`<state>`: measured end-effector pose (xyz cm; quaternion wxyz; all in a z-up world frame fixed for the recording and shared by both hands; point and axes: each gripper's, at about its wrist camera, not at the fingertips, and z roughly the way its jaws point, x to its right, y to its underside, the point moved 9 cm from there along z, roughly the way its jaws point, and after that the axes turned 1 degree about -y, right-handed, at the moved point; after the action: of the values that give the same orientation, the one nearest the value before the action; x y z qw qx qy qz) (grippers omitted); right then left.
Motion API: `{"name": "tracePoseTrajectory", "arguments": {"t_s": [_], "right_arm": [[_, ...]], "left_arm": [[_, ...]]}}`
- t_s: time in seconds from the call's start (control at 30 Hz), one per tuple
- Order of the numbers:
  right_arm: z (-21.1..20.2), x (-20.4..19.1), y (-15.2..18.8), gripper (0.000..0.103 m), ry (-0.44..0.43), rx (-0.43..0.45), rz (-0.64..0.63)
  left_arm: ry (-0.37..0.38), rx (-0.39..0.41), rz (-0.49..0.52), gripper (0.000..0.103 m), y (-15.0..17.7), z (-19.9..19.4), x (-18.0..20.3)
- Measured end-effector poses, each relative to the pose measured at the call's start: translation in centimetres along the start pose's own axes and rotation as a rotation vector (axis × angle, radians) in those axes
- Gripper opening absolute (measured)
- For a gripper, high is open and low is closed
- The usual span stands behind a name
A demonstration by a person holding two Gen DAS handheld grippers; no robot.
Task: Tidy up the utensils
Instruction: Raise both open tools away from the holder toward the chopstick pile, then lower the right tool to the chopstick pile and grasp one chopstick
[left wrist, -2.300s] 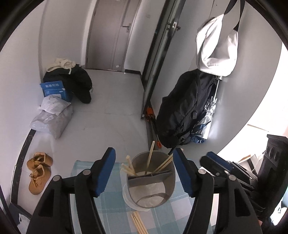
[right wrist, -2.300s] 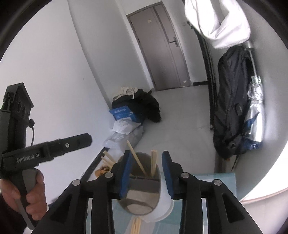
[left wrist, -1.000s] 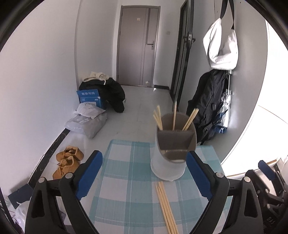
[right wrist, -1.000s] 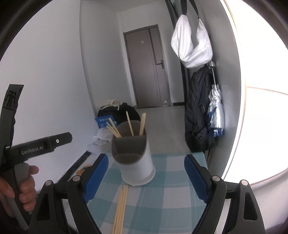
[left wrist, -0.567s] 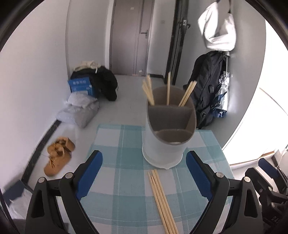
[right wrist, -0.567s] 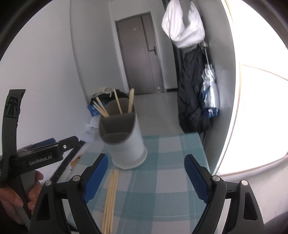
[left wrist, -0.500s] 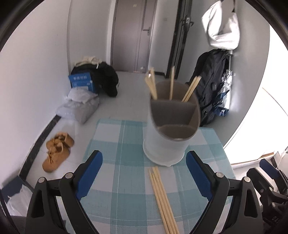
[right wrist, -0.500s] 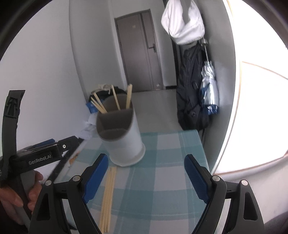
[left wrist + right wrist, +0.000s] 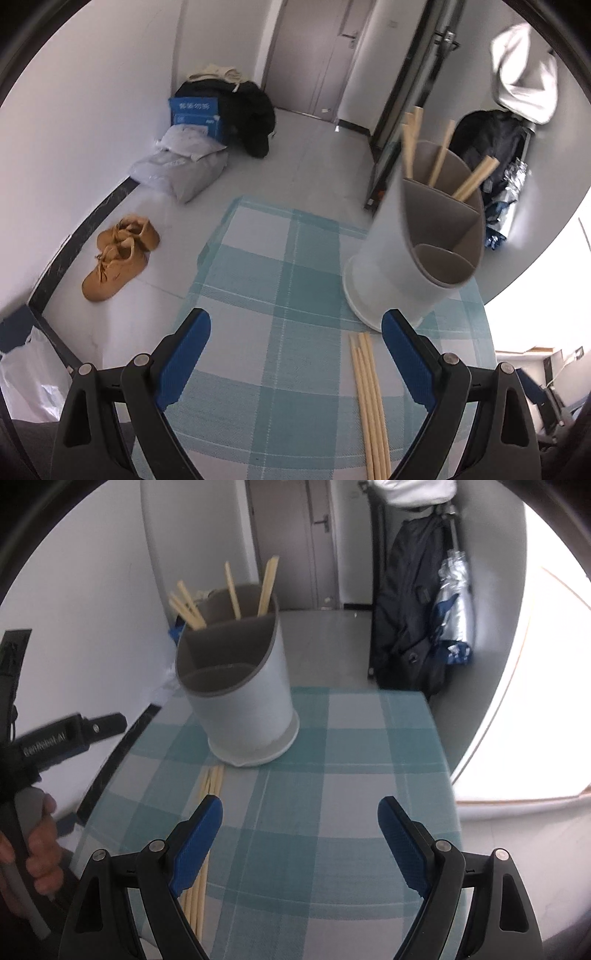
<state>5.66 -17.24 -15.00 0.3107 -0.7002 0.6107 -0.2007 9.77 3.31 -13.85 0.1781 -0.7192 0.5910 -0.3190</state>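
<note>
Claws, left (image 9: 291,354) and right (image 9: 300,840), both released and empty, have withdrawn from the utensil holder (image 9: 242,701); loose chopsticks (image 9: 369,402) on the counter (image 9: 351,775) presumably come next.

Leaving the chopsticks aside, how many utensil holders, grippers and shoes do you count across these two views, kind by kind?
utensil holder: 1
grippers: 2, the left gripper and the right gripper, both open
tan shoes: 2, on the floor
Total: 5
</note>
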Motion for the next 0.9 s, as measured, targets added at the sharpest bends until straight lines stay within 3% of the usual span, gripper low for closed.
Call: {"name": "tracePoseTrajectory", "arguments": {"t_s": [0.3, 0.43, 0.57, 0.67, 0.9], "right_arm": [[5.6, -3.9, 0.1, 0.082, -0.049, -0.112, -0.090], [7.7, -5.1, 1.0, 0.063, -0.061, -0.153, -0.104], [8.0, -5.7, 1.4, 0.060, -0.052, -0.161, -0.125], [8.4, -6.2, 2.1, 0.049, -0.053, -0.192, -0.155], [8.2, -6.5, 2.7, 0.037, -0.050, -0.211, -0.175]], "left_arm": [[0.005, -0.045, -0.094, 0.091, -0.7, 0.7, -2.4], [-0.004, -0.050, -0.116, 0.091, -0.9, 1.0, -3.2], [-0.010, -0.054, -0.120, 0.091, -1.0, 1.2, -3.6], [-0.005, -0.071, -0.134, 0.091, -0.8, 1.5, -4.0], [-0.006, -0.096, -0.145, 0.091, -0.6, 1.9, -4.3]]}}
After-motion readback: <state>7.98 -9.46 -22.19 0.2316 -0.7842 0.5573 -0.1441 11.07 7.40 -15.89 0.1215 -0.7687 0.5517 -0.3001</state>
